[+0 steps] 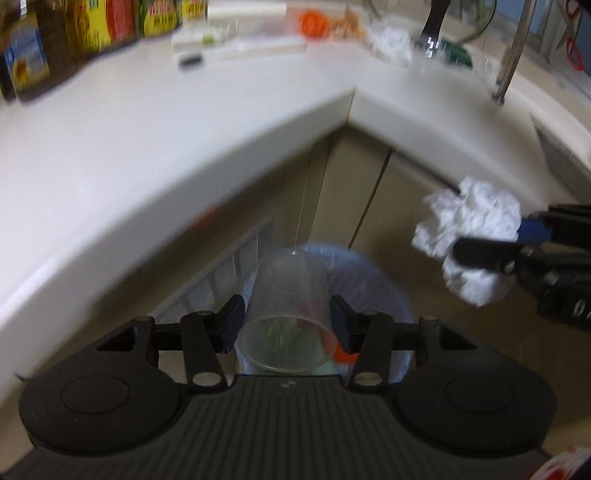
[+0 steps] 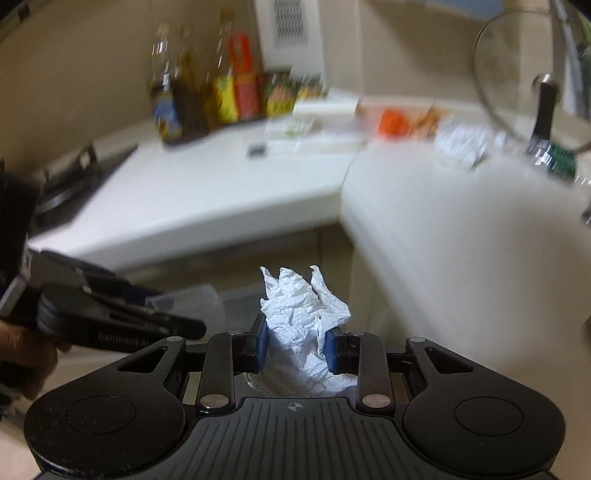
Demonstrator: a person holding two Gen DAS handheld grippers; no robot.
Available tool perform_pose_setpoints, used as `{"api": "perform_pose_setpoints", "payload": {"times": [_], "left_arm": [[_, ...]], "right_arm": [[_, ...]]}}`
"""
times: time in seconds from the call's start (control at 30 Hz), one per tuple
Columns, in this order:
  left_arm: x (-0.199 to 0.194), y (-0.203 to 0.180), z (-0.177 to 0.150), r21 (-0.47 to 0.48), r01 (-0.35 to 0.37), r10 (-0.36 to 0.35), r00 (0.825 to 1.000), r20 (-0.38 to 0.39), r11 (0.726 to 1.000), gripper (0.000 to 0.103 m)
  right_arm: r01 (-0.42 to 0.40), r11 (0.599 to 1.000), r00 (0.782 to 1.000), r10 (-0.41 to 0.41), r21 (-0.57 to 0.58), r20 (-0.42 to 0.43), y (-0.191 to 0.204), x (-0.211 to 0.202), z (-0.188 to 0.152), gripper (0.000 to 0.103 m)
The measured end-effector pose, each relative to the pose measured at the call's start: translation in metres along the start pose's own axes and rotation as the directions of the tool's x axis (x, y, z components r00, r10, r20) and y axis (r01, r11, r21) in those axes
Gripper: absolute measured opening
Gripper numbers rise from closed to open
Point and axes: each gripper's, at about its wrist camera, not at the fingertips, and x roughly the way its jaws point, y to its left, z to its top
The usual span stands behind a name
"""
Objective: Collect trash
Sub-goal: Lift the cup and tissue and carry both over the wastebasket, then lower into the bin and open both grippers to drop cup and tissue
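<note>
My left gripper (image 1: 286, 325) is shut on a clear plastic cup (image 1: 286, 314), mouth toward the camera. It hangs over a round bin with a pale blue liner (image 1: 369, 280) on the floor below the counter corner. My right gripper (image 2: 295, 349) is shut on a crumpled white paper wad (image 2: 301, 314). In the left wrist view that wad (image 1: 469, 236) and the right gripper (image 1: 491, 240) come in from the right, a little beyond the bin. In the right wrist view the left gripper (image 2: 162, 314) with the cup (image 2: 192, 299) enters from the left, held by a hand (image 2: 22, 354).
A white L-shaped counter (image 1: 147, 140) wraps around the corner. On it stand sauce bottles and cans (image 1: 92, 29), an orange item (image 1: 314, 22), another crumpled paper (image 1: 391, 44), a glass lid (image 2: 517, 81) and a tap (image 1: 513, 55). A stove (image 2: 81, 173) lies far left. Beige cabinet doors (image 1: 354, 192) stand under the counter.
</note>
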Motion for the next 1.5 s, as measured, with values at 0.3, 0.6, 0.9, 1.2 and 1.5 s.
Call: {"api": "perform_pose_setpoints", "payload": {"times": [0.3,0.6,0.9,1.2,1.5], "left_arm": [[0.063,0.002,-0.02,0.003,0.0,0.0,0.995,-0.099,1.0,0.047],[0.109,-0.004,-0.024,0.021,-0.011,0.014,0.988,-0.155,1.0,0.047],[0.137,-0.005,-0.03,0.024,-0.012,0.016,0.979,-0.202,1.0,0.047],[0.132,0.001,-0.026,-0.005,-0.03,0.029,0.984,-0.174,1.0,0.069],[0.111,0.014,-0.025,-0.034,-0.051,0.046,0.989,-0.139,0.998,0.069]], "right_arm": [[-0.03,0.999,0.986,0.026,-0.02,-0.166,-0.007,0.076,-0.047,0.031],[-0.003,0.999,0.964,-0.01,-0.049,-0.266,-0.029,0.12,-0.074,0.031],[-0.012,0.999,0.959,0.002,-0.034,-0.283,-0.035,0.135,-0.084,0.031],[-0.033,0.999,0.953,0.028,-0.013,-0.302,-0.04,0.139,-0.085,0.031],[-0.064,0.998,0.948,0.061,0.0,-0.312,-0.037,0.144,-0.086,0.031]]}}
